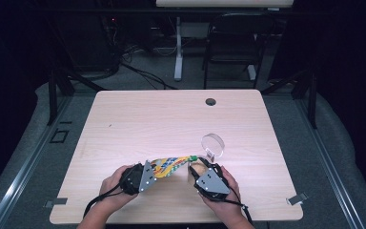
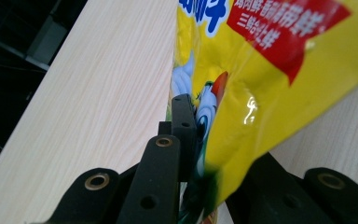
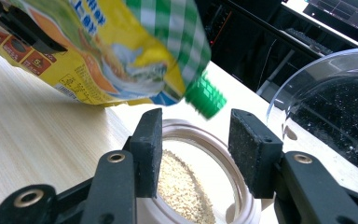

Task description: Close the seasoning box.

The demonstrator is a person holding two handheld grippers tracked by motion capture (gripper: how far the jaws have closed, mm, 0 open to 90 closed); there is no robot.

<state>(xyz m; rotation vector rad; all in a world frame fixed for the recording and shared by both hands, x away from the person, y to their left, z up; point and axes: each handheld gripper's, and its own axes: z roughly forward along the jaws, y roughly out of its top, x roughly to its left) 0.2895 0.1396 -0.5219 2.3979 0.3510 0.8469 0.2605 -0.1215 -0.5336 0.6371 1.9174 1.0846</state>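
Note:
A yellow snack pouch (image 1: 171, 164) with a green checked top hangs tilted just above the table, and my left gripper (image 1: 150, 171) is shut on its bottom end (image 2: 270, 93). In the left gripper view one black jaw presses the foil while the other is hidden behind it. The pouch's green screw cap (image 3: 205, 98) points down over an open white-rimmed jar (image 3: 186, 125) holding beige granules (image 3: 186, 186). My right gripper (image 3: 196, 140) holds that jar (image 1: 198, 168), one pad on each side of it. Both hands are near the table's front edge.
A clear round lid (image 1: 213, 144) stands on edge just behind the jar, close to my right gripper (image 1: 201, 172). The wooden table (image 1: 147, 119) has a cable hole (image 1: 210, 101) at the back. A chair (image 1: 233, 43) and desk leg (image 1: 177, 47) stand beyond it.

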